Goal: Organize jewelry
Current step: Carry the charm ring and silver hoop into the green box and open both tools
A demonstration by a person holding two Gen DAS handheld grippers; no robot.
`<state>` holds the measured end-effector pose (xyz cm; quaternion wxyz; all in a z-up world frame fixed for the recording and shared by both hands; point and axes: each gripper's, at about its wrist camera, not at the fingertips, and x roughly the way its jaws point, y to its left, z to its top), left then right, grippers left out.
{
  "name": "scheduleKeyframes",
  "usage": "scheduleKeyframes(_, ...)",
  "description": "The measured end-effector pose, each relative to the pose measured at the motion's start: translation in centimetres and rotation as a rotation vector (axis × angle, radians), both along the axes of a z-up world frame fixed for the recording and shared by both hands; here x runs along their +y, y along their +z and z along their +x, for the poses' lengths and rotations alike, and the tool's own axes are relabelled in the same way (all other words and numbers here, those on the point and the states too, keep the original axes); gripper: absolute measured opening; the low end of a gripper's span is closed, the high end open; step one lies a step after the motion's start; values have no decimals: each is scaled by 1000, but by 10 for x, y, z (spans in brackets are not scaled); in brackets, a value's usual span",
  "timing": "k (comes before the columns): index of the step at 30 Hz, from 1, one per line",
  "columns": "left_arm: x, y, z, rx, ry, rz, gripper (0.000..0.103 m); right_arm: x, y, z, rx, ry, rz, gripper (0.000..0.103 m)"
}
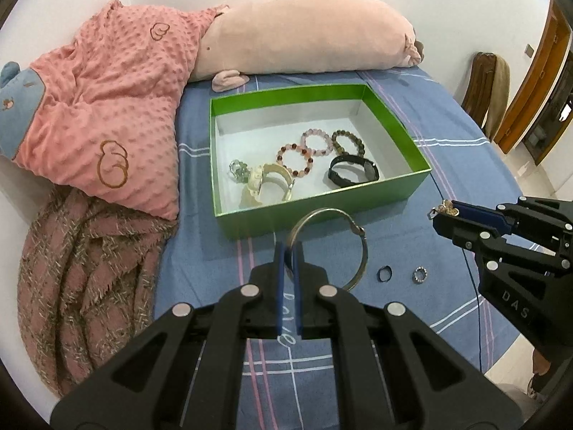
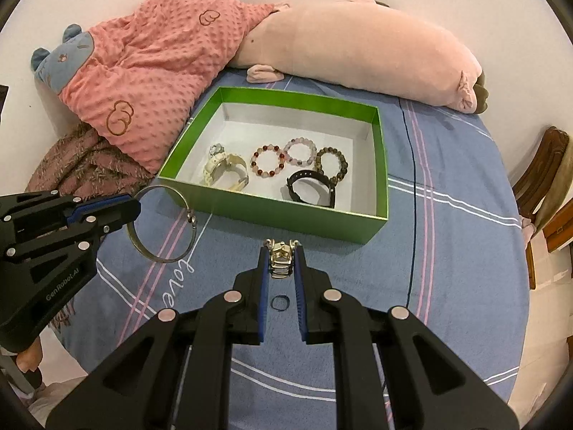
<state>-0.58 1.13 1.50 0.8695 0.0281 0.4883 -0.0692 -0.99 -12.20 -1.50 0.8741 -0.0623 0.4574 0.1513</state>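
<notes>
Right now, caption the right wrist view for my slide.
Right gripper holds a gold ring before the green box; left gripper holds a silver bangle.

A home bedroom: a bed in a blue plaid sheet (image 1: 447,165) holds a pink dotted pillow (image 1: 107,107), a long plush pig (image 1: 304,36) and a woven throw (image 1: 82,286).

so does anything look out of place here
Two small rings, a dark ring and a sparkly ring, lie loose on the bedsheet outside the green box, where the other jewelry sits. Nothing looks damaged or spilled.
</notes>
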Motion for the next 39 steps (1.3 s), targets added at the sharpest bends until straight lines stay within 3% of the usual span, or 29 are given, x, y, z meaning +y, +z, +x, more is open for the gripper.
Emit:
scheduleKeyframes(31,2,-13,8,23,17,-20,5,5,-18,8,55,-7,4,13)
scheduleKeyframes(39,11,8,38,-26,20,-63,5,-8,8,32,-3,-26,70,13)
